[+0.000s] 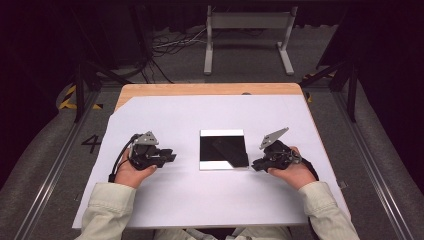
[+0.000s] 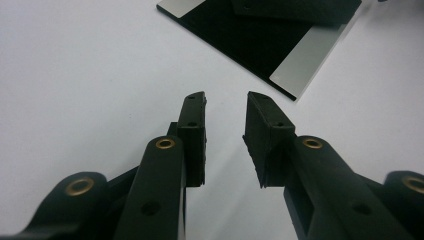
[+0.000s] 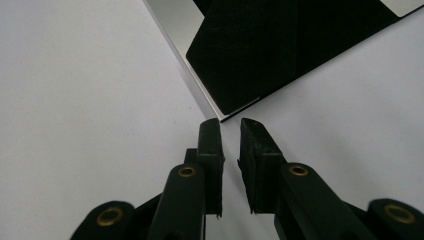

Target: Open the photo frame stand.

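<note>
A square, mirror-like plate (image 1: pixel 223 150) lies flat in the middle of the white sheet, its face reflecting dark shapes with pale strips along two edges. My left gripper (image 1: pixel 172 156) rests to its left, pointing at it from a short way off. In the left gripper view the left gripper (image 2: pixel 226 100) stands open with bare sheet between the jaws and the plate (image 2: pixel 260 35) ahead. My right gripper (image 1: pixel 255 165) sits at the plate's near right corner. In the right gripper view the right gripper (image 3: pixel 230 125) shows a narrow empty gap, its tips just short of the plate (image 3: pixel 260 50) corner.
The white sheet (image 1: pixel 200 200) covers most of a wooden table (image 1: pixel 200 89), whose far edge shows bare. A metal stand (image 1: pixel 247 30) and loose cables (image 1: pixel 170 45) sit on the floor beyond. Dark frame bars flank both sides.
</note>
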A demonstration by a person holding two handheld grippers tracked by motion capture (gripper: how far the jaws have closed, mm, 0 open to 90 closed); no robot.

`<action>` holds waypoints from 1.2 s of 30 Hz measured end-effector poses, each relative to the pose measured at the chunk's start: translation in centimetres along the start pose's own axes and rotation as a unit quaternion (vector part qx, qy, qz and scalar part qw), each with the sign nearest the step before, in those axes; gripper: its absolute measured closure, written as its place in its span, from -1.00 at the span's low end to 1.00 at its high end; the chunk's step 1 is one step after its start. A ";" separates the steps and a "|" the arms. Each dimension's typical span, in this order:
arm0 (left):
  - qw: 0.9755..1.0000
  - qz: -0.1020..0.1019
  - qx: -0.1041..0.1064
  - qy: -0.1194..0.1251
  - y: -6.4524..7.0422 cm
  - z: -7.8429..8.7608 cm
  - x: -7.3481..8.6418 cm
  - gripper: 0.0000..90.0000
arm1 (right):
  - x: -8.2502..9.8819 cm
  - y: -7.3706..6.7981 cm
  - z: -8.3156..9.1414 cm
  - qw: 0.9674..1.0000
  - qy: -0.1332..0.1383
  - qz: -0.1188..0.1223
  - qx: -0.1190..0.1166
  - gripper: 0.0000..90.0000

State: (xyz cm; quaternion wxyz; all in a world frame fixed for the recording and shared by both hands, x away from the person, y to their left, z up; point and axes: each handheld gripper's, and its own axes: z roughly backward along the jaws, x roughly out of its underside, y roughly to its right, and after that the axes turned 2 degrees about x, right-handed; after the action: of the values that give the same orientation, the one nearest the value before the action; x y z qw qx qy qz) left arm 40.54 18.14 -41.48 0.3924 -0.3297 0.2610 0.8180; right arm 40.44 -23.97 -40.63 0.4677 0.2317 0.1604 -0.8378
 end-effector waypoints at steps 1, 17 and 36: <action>1.000 0.001 0.000 0.002 0.0 0.0 0.0 0.56 | 0.0 0.0 -0.1 1.000 -0.004 0.001 0.000 0.76; 1.000 0.001 0.001 0.001 -0.2 -0.2 0.1 0.52 | -0.3 -0.6 -1.5 0.999 -0.024 0.016 0.016 0.89; 1.000 0.007 0.004 -0.002 -0.2 -0.3 0.2 0.51 | -0.5 -0.8 -1.5 1.000 -0.005 0.015 0.022 1.00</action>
State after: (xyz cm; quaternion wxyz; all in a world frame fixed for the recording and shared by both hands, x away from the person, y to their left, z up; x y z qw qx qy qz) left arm 40.75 18.10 -41.85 0.3887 -0.3248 0.2653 0.8204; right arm 40.36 -22.53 -41.60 0.4760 0.2400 0.1364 -0.8350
